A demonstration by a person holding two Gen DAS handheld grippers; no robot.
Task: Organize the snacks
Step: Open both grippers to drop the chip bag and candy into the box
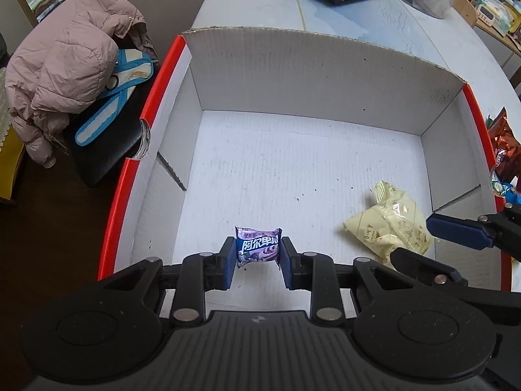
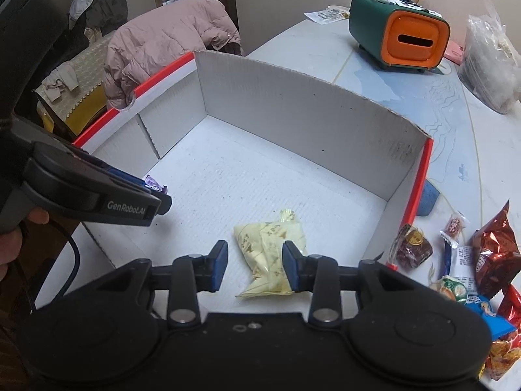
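White corrugated cardboard fills most of what you see: the box [image 1: 293,75], open-topped with red edging, sits on the pale table [image 1: 407,26], and both of your grippers point down into it. Beyond its left wall a pink padded jacket [image 1: 65,75] lies heaped on a chair. Your left gripper [image 1: 258,254] has its blue pads closed against the two sides of a small purple candy packet [image 1: 258,247], which stands upright between them low over the box floor; whether it touches the floor you cannot tell. To the right of that, the pale yellow snack bag [image 2: 268,254] lies crumpled on the box floor. Your right gripper [image 2: 254,268] is over it with the jaws parted a little: the right pad [image 2: 291,272] touches the bag's edge, while the left pad [image 2: 218,268] stands clear with bare cardboard between it and the bag, so nothing is clamped. Further right, outside the box's red-edged wall, the remaining snacks lie loose on the table: a dark red wrapped sweet [image 2: 413,246], a shiny red foil packet [image 2: 495,254], and a blue bag [image 2: 488,312]. At the far end of the table stands a green and orange holder [image 2: 399,39].
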